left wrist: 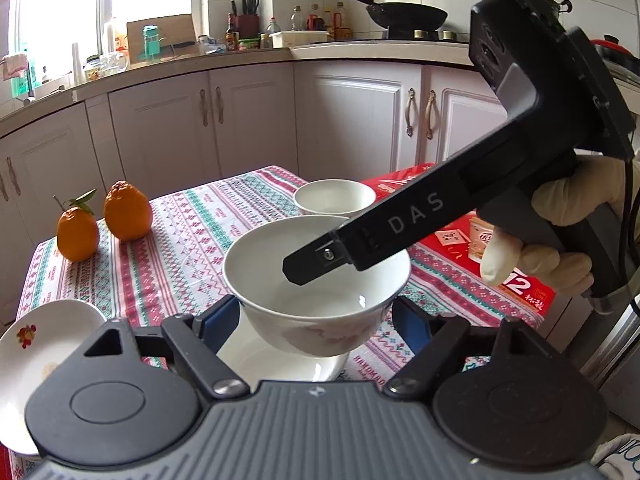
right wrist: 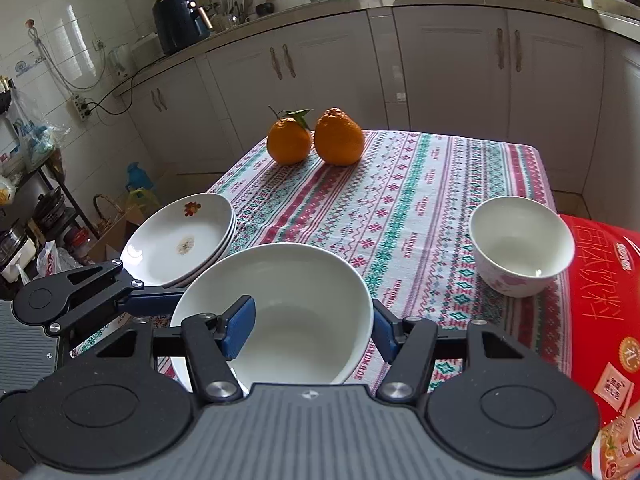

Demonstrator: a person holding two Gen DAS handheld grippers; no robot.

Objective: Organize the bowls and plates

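Observation:
A large white bowl [left wrist: 316, 288] [right wrist: 288, 312] hangs just above a white plate [left wrist: 280, 360] at the table's near edge. My right gripper [right wrist: 308, 328] is shut on the bowl's rim, one blue pad [right wrist: 240, 328] inside and one outside; in the left wrist view its black finger [left wrist: 316, 260] reaches into the bowl. My left gripper [left wrist: 316, 320] is open, its blue pads on either side of the bowl without touching it. A smaller white bowl [left wrist: 334, 196] [right wrist: 520, 244] stands further back. A stack of flowered plates [right wrist: 180, 236] [left wrist: 36, 352] lies at the left.
Two oranges [right wrist: 316, 140] [left wrist: 104, 220] stand at the far left of the patterned tablecloth [right wrist: 400, 200]. A red carton [right wrist: 600, 320] [left wrist: 460, 240] lies at the right. White kitchen cabinets [right wrist: 440, 72] stand behind the table.

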